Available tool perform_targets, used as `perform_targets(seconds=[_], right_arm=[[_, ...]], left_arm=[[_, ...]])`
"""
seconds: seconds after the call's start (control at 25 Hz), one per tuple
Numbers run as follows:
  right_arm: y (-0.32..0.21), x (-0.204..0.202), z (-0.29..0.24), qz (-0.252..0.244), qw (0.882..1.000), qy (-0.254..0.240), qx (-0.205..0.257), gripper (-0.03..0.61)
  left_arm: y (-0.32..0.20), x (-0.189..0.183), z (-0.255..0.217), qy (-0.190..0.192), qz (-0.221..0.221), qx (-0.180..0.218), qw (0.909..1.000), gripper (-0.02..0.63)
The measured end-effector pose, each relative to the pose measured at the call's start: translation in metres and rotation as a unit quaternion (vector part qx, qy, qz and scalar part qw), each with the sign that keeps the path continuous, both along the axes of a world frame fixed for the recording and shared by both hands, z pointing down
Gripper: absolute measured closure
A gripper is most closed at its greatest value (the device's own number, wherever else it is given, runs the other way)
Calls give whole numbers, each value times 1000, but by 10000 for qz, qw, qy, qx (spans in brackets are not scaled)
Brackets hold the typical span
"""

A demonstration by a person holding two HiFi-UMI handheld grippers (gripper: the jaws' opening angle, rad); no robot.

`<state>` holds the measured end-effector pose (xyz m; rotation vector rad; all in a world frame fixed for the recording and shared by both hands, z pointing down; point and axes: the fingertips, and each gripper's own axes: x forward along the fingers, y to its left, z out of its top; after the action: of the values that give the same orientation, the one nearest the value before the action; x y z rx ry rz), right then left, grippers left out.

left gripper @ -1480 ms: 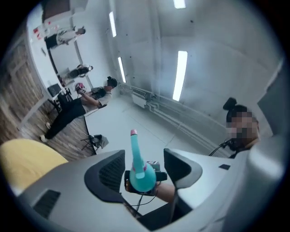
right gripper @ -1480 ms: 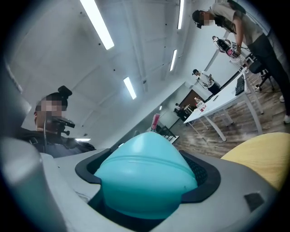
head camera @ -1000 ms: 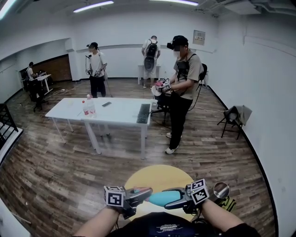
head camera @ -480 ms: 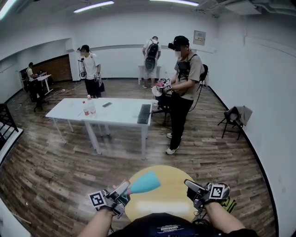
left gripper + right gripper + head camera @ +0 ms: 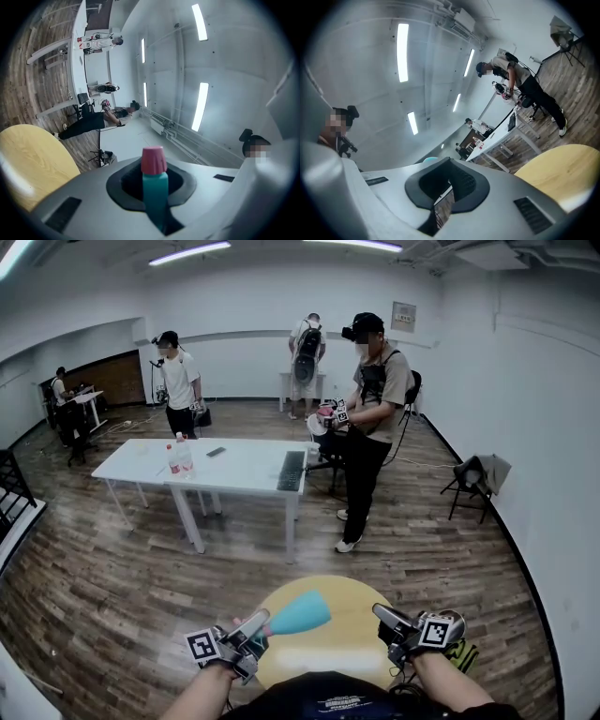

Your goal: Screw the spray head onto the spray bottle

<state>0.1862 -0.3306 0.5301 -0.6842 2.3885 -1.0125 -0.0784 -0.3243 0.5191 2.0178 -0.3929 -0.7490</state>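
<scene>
A teal spray bottle (image 5: 298, 612) sticks out up and to the right from my left gripper (image 5: 258, 624), which is shut on its narrow end, above the near edge of the round yellow table (image 5: 347, 601). In the left gripper view the bottle (image 5: 154, 194) stands between the jaws and shows a pink piece (image 5: 153, 160) at its far end. My right gripper (image 5: 380, 612) hovers at the table's right side, apart from the bottle. In the right gripper view its jaws (image 5: 446, 197) are shut with nothing between them.
A long white table (image 5: 244, 470) further off carries bottles (image 5: 178, 457) and a keyboard (image 5: 292, 469). A person with a headset (image 5: 370, 418) stands beside it, and others stand further back. A folding chair (image 5: 473, 479) is by the right wall.
A second ago both grippers met at the bottle in front of me. The right gripper has let go and drawn away to the right. The left has swung the bottle left and tipped it upward.
</scene>
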Motion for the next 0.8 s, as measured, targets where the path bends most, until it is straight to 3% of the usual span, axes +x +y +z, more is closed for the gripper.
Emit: perform_targets(seconds=[0.6, 0.8], right_arm=[[12, -17, 1, -302, 9951, 842, 431, 554], [15, -18, 2, -346, 9945, 874, 466, 554]], left_arm=[[3, 4, -3, -2, 37, 45, 10000, 572], [5, 6, -3, -30, 81, 75, 9999, 572]])
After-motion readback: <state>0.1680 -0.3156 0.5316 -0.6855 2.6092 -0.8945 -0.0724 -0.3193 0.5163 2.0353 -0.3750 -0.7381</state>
